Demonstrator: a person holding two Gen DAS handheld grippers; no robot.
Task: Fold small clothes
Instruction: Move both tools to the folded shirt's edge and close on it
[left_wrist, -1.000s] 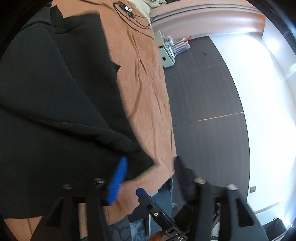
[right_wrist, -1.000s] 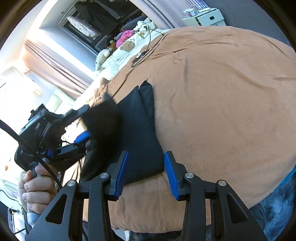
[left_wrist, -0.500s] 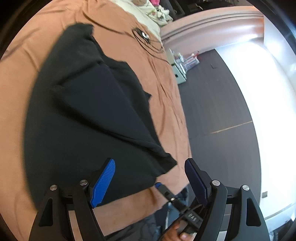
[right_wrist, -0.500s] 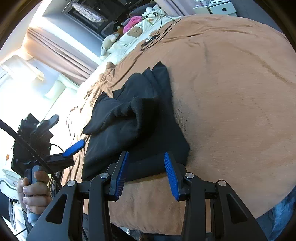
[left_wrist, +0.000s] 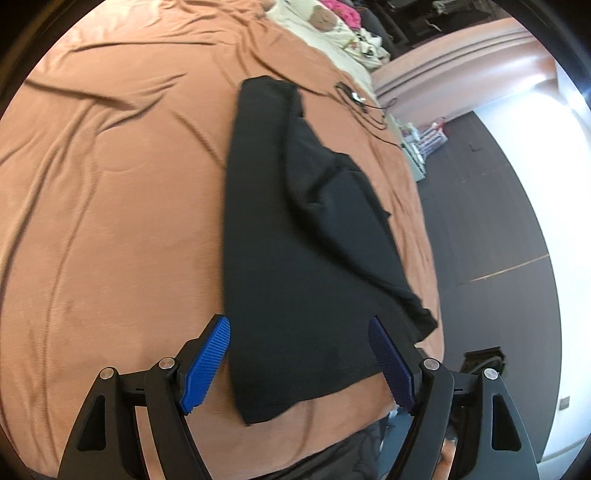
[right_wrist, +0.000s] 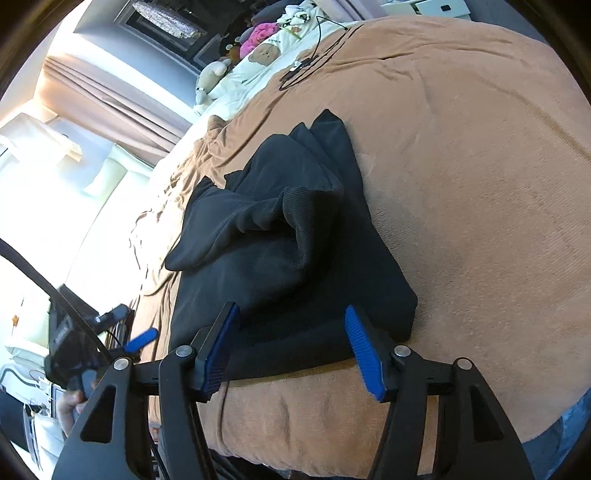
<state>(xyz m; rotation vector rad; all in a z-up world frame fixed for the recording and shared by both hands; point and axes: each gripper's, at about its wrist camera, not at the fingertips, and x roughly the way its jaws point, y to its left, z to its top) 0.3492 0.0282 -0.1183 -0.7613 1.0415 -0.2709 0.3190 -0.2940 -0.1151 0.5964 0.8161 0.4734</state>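
Note:
A black garment (left_wrist: 295, 240) lies lengthwise on the brown bed cover (left_wrist: 110, 184). One flap is folded over its right side. My left gripper (left_wrist: 299, 332) hovers open just above the garment's near end, with nothing pinched. In the right wrist view the garment (right_wrist: 295, 258) shows a bunched sleeve lying on top. My right gripper (right_wrist: 291, 317) is at the near hem. Its jaws are opening, the hem lies between them and the pads stand off the cloth. The left gripper (right_wrist: 127, 326) shows blurred at the left, off the cloth, held by a hand (right_wrist: 70, 410).
A black cable (left_wrist: 354, 96) lies on the cover beyond the garment. Pillows and soft toys (right_wrist: 258, 48) sit at the bed's far end. Dark floor (left_wrist: 480, 221) drops away at the bed's right edge, with white storage boxes (left_wrist: 413, 147) on it.
The left gripper let go of the black flap, which now lies on the garment, and drew back toward the near end. The right jaws have widened.

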